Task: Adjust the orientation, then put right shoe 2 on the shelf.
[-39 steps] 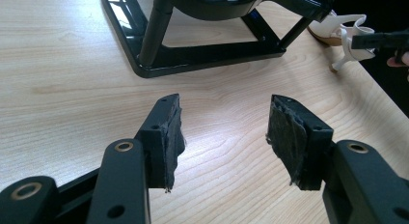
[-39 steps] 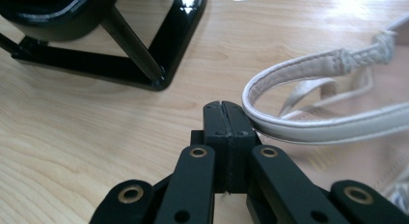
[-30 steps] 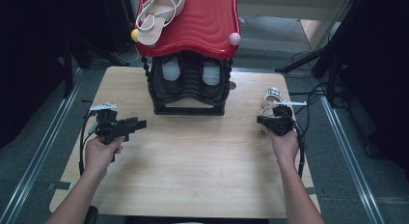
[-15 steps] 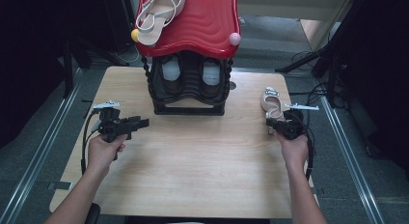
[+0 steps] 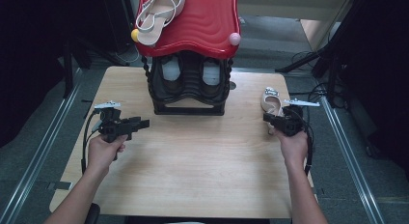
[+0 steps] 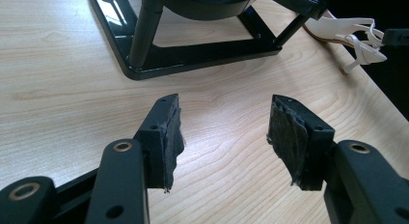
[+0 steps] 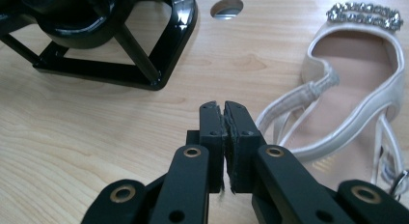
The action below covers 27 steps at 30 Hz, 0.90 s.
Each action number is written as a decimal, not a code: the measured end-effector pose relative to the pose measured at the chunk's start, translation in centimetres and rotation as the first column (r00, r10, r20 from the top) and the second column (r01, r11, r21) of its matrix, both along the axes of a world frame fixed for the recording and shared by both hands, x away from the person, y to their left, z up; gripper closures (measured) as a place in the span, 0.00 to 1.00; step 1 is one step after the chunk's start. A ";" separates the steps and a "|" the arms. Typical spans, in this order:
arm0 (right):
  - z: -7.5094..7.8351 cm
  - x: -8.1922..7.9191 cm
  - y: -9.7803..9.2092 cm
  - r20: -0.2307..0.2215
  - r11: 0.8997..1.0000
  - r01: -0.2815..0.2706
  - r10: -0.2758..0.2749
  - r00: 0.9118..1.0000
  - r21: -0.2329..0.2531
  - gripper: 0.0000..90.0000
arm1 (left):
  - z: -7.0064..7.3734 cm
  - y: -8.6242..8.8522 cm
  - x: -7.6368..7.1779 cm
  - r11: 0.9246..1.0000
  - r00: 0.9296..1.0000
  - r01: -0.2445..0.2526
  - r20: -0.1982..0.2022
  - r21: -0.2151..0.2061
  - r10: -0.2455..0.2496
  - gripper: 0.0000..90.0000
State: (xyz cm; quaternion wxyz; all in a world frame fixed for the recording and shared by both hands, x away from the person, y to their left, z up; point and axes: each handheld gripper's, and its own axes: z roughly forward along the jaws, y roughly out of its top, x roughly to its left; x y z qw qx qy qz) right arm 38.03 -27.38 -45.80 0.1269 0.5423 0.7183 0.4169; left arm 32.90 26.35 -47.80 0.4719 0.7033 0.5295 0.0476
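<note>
One worktop (image 5: 193, 185), wide and bare in front. One black rack (image 5: 189, 86) stands at its far middle under a red top (image 5: 202, 21) carrying one sandal (image 5: 156, 14). A second sandal (image 5: 271, 101) lies near the right edge, just beside the right claw (image 5: 268, 119), closed on nothing. Left claw (image 5: 144, 122) gapes open, empty.

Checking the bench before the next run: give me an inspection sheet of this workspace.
Surface: wooden table, one round hole.
Job's things: sandal lies flat at the table's right edge; second sandal on the red rack top; pair of shoes inside the black rack.
Clutter: nothing seen.
Grippers: left gripper open, empty; right gripper shut, empty, beside the sandal.
Cables: one trails from each gripper.
Surroundings: metal rails, dark stands, floor cables.
</note>
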 end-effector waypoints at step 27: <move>0.6 4.7 -1.5 0.052 0.997 0.071 -0.069 0.996 -0.038 0.79 | -0.4 1.6 -2.2 0.998 0.998 -0.055 -0.012 0.015 0.055 0.50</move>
